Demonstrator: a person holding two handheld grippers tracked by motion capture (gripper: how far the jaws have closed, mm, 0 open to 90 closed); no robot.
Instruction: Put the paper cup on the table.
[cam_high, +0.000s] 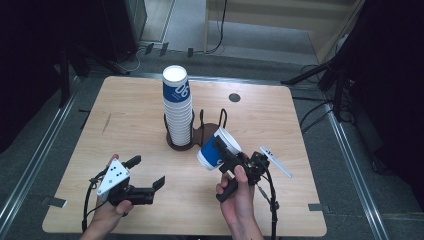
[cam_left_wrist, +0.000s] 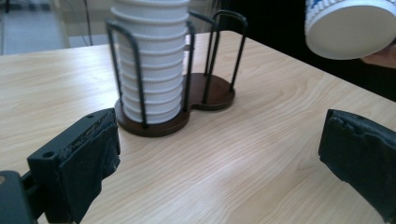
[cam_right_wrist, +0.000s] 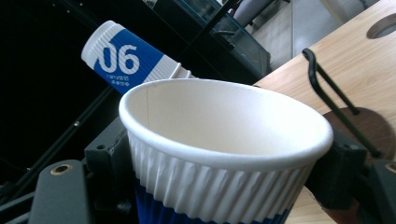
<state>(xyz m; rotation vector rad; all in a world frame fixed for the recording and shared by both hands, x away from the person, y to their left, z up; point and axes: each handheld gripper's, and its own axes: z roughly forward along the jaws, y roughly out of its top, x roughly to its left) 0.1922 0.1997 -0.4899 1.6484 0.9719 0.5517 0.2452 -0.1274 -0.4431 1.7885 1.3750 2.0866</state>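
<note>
A white-and-blue ribbed paper cup (cam_high: 215, 149) sits clamped between the jaws of the right tool (cam_high: 231, 159), held tilted in the air just right of the cup holder (cam_high: 202, 134). The holder's dark wooden base stands mid-worktop (cam_high: 280, 130), its left wire bay carrying a tall stack of cups (cam_high: 178, 107) marked "06"; the right bay is bare. The left tool (cam_high: 147, 172) hovers low near the front left, jaws wide apart, holding nothing.

A lab or studio: dark stands (cam_high: 320, 75), floor cables (cam_high: 312, 117), lone wooden table (cam_high: 140, 105)
</note>
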